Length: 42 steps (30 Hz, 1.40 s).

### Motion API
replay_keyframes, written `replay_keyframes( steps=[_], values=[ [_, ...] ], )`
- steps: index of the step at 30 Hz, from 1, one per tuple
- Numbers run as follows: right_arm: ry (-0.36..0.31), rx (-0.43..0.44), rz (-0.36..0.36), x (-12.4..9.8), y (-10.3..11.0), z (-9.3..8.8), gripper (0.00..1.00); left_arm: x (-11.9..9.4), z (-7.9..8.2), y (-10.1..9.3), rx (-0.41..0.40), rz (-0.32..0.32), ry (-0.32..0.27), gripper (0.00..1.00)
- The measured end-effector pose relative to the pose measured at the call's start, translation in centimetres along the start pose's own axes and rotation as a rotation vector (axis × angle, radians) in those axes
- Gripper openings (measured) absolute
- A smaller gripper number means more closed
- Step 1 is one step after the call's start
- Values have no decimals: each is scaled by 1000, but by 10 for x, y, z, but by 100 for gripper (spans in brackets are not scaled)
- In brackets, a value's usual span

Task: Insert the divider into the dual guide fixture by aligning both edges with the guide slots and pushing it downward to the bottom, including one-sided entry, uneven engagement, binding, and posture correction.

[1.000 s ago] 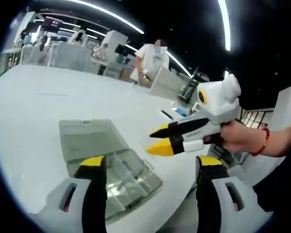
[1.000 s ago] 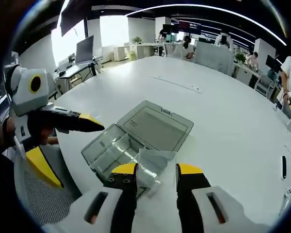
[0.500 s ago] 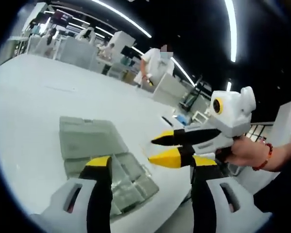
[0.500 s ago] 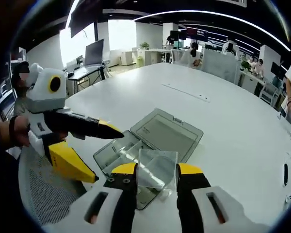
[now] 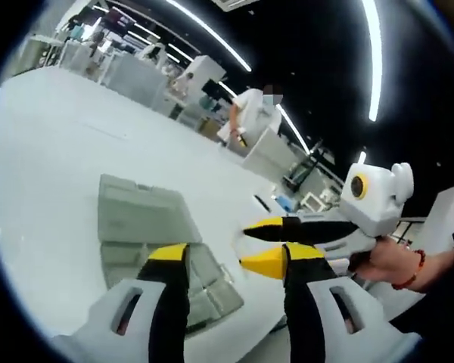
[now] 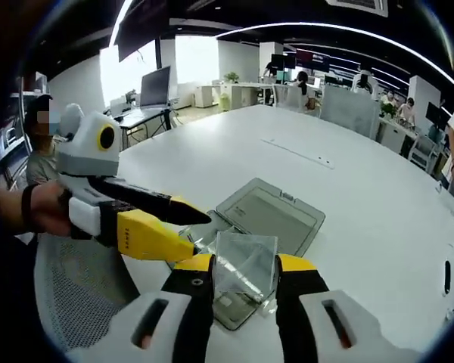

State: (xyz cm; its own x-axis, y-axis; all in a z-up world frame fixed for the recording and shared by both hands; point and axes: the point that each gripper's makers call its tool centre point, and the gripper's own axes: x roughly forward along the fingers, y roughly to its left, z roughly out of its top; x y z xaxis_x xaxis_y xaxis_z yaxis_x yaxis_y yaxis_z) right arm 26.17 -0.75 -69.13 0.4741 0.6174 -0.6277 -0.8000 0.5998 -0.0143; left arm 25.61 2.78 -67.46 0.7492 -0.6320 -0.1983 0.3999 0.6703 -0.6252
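A broad white table (image 6: 363, 189) spreads across the middle of the right gripper view and fills the left half of the left gripper view, inside an open-plan office with strip lights overhead.

On the table lies a clear plastic compartment box (image 6: 268, 215), its hinged lid folded flat beyond it; in the left gripper view the same box (image 5: 140, 219) sits at lower centre, the compartments nearest the camera.

The left gripper (image 6: 185, 227) enters the right gripper view from the left, grey body gripped in a person's hand (image 6: 49, 212), its black and yellow jaws parted and reaching over the near edge of the box. In its own view the left gripper (image 5: 231, 261) shows two yellow-tipped jaws standing apart at the bottom of the frame with nothing between them.

The right gripper (image 6: 244, 265) rises from the bottom centre of its view, jaws pressed against the two side edges of a clear, thin divider (image 6: 246, 261), which stands upright between them above the compartments. In the left gripper view the right gripper (image 5: 253, 246) comes in from the right, held by a hand (image 5: 382, 265) wearing a red bracelet (image 5: 408, 268); the divider cannot be made out there.

A person in white (image 5: 253, 113) stands by desks at upper centre of the left gripper view.
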Motion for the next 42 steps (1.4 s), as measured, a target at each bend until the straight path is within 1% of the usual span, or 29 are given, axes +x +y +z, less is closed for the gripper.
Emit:
replay_keyframes(
  steps=[2, 7, 13, 15, 21, 25, 33, 37, 42],
  values=[
    [-12, -7, 2, -1, 2, 3, 27, 0, 2, 1, -13, -5, -10, 43],
    [-34, -13, 11, -1, 8, 8, 27, -2, 5, 0, -56, -14, -27, 32],
    [-50, -17, 26, 1, 14, 9, 27, -4, 2, 2, -68, -19, -19, 25],
    [-61, -22, 30, 0, 16, 11, 27, -5, 2, 2, -82, -24, -25, 21],
    [-78, -34, 39, 1, 19, 15, 27, -6, 0, 3, -118, -32, -27, 16],
    [-84, -32, 47, 1, 22, 16, 27, -7, 4, 4, -163, -44, -49, 11],
    [-104, -29, 50, 1, 25, 21, 27, -7, 4, 4, -180, -49, -51, 5],
    [-98, -33, 60, 2, 28, 20, 27, -8, 6, 2, -181, -65, -56, 0],
    [-94, -33, 79, 3, 31, 18, 27, -9, 5, 1, -174, -69, -49, 0]
  ],
)
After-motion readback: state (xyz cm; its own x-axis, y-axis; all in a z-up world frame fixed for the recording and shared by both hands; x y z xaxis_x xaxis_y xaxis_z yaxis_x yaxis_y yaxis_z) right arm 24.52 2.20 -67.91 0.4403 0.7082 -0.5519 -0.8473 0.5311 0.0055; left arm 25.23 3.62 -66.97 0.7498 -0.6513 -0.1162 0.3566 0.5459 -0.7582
